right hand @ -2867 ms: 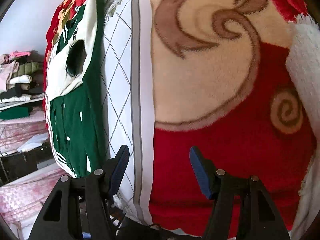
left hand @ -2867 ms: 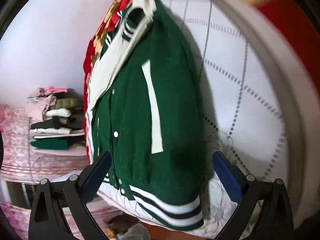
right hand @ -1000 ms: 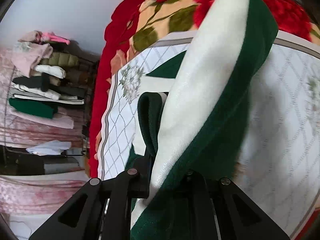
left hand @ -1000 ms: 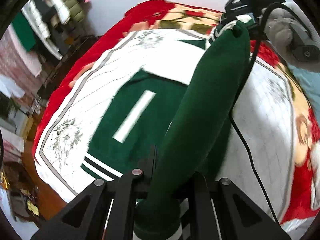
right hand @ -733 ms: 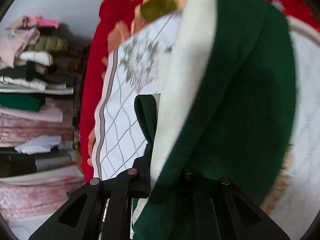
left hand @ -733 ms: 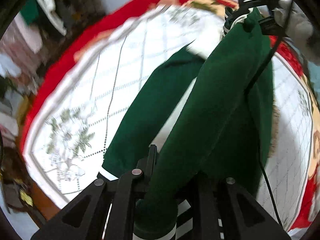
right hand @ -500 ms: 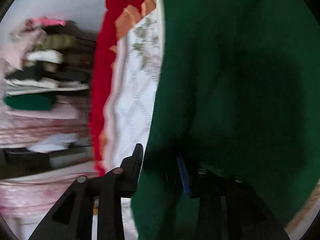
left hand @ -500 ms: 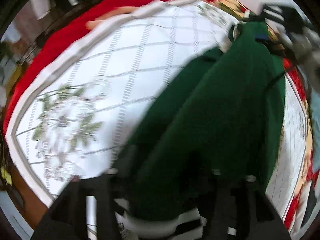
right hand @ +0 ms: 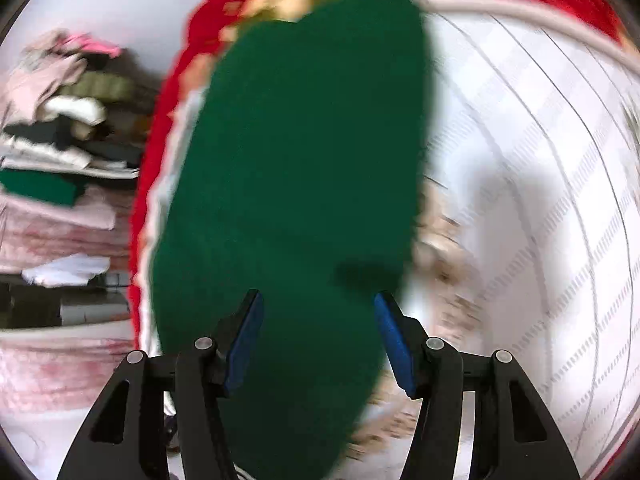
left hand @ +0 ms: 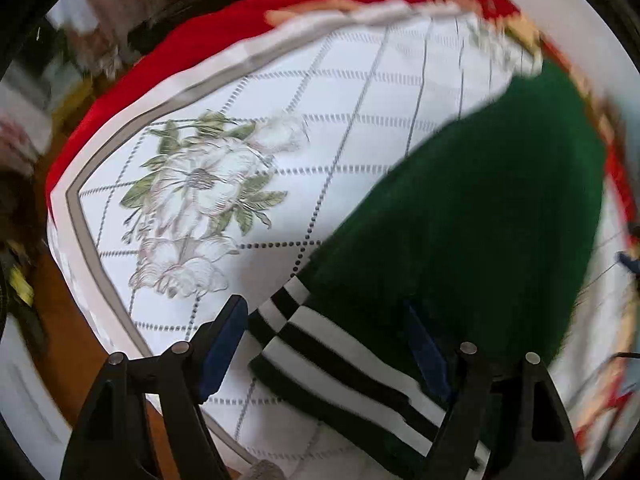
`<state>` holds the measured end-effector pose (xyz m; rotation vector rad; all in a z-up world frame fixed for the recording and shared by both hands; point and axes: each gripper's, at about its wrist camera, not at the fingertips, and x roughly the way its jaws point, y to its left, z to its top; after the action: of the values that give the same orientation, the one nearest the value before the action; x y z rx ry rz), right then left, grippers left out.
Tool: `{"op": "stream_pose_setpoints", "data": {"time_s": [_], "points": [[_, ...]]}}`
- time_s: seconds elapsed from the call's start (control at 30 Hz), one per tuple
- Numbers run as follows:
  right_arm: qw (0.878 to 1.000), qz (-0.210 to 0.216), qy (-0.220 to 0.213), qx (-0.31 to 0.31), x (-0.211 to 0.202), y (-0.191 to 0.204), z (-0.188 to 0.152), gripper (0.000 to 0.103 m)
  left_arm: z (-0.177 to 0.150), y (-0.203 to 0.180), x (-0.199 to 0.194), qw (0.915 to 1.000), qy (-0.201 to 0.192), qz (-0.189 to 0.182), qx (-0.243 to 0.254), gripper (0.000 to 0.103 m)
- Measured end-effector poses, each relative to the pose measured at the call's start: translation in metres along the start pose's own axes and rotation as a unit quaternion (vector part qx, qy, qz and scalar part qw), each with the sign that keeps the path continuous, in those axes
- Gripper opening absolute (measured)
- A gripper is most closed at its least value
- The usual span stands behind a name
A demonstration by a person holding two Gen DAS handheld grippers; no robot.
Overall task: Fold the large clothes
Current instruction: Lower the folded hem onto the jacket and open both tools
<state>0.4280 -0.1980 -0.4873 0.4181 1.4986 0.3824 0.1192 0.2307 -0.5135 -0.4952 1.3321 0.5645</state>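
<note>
A dark green varsity jacket with a black-and-white striped hem lies back-up on the white quilted bed cover. My left gripper is open, its blue pads either side of the striped hem, just above it. In the right wrist view the jacket is a plain green mass, blurred by motion. My right gripper is open over its near end, holding nothing.
The white cover with a flower print lies on a red blanket. The bed's corner and brown floor are at lower left. A rack of folded clothes stands left of the bed.
Both grippers were shut on the jacket and swung it over; they have now opened and let it go. The jacket lies flat, back side up.
</note>
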Motion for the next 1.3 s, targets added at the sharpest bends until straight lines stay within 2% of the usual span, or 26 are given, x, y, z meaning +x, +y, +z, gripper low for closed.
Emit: {"op": "stream_pose_setpoints", "data": {"time_s": [0.03,0.07,0.13,0.27,0.3,0.37,0.4,0.43,0.47,0.5,0.53,0.63,0.73,0.83,0.9,1.0,1.03,1.07,1.1,1.13,1.2,1.3], "points": [[1.0,-0.001,0.002,0.015,0.004,-0.017,0.001,0.06,0.0,-0.004,0.014,0.9997,-0.002,0.021,0.011,0.08],[1.0,0.004,0.001,0.027,0.009,-0.031,0.006,0.06,0.003,-0.002,0.023,0.9997,0.002,0.022,0.011,0.081],[0.999,0.023,-0.006,0.042,0.02,-0.05,0.021,0.06,0.013,0.006,0.039,0.9997,0.011,0.019,-0.008,0.094],[0.995,0.068,-0.044,0.066,0.045,-0.072,0.075,0.061,0.024,0.01,0.043,0.9997,0.014,0.018,-0.013,0.095],[0.992,0.084,-0.052,0.076,0.053,-0.076,0.09,0.07,0.026,0.008,0.044,0.9997,0.013,0.022,-0.009,0.096],[0.987,0.111,-0.065,0.095,0.064,-0.079,0.112,0.074,0.026,0.004,0.044,0.9995,0.01,0.03,-0.001,0.096],[0.985,0.119,-0.077,0.097,0.068,-0.076,0.122,0.069,0.028,0.003,0.044,0.9994,0.009,0.033,0.001,0.096],[0.985,0.122,-0.084,0.091,0.07,-0.073,0.129,0.05,0.029,0.002,0.045,0.9993,0.008,0.036,0.0,0.096],[0.987,0.111,-0.074,0.089,0.075,-0.067,0.134,0.044,0.033,-0.001,0.048,0.9992,0.009,0.039,-0.001,0.096],[0.988,0.104,-0.073,0.089,0.078,-0.063,0.135,0.033,0.035,-0.002,0.049,0.9991,0.009,0.041,-0.003,0.096],[0.987,0.108,-0.072,0.089,0.078,-0.062,0.134,0.027,0.039,-0.004,0.051,0.9991,0.01,0.042,-0.003,0.096],[0.983,0.122,-0.08,0.116,0.069,-0.065,0.128,0.019,0.057,-0.014,0.057,0.9989,0.012,0.046,0.001,0.096],[0.975,0.117,-0.094,0.161,0.044,-0.076,0.101,0.018,0.078,-0.017,0.055,0.9983,0.008,0.057,0.009,0.096],[0.968,0.094,-0.11,0.206,0.012,-0.101,0.041,0.018,0.095,-0.011,0.04,0.9981,-0.007,0.061,0.006,0.096],[0.962,0.064,-0.109,0.241,-0.012,-0.123,-0.014,0.018,0.103,-0.004,0.024,0.9978,-0.023,0.062,0.002,0.096],[0.956,0.024,-0.084,0.281,-0.04,-0.144,-0.098,0.019,0.108,0.013,-0.009,0.9959,-0.054,0.072,-0.015,0.096],[0.954,0.016,-0.071,0.289,-0.042,-0.147,-0.117,0.021,0.108,0.019,-0.016,0.9955,-0.058,0.072,-0.022,0.096],[0.951,0.011,-0.048,0.305,-0.042,-0.157,-0.143,0.023,0.105,0.03,-0.025,0.995,-0.062,0.071,-0.032,0.096],[0.949,0.008,-0.028,0.314,-0.041,-0.166,-0.161,0.029,0.104,0.037,-0.03,0.995,-0.061,0.068,-0.041,0.096],[0.948,0.004,-0.011,0.318,-0.041,-0.177,-0.176,0.036,0.1,0.039,-0.032,0.9953,-0.058,0.063,-0.046,0.096],[0.949,-0.005,0.012,0.316,-0.04,-0.186,-0.192,0.04,0.093,0.035,-0.027,0.996,-0.047,0.053,-0.054,0.095],[0.956,-0.031,0.017,0.29,-0.054,-0.189,-0.2,0.045,0.09,0.022,-0.013,0.9975,-0.024,0.028,-0.06,0.095]]}}
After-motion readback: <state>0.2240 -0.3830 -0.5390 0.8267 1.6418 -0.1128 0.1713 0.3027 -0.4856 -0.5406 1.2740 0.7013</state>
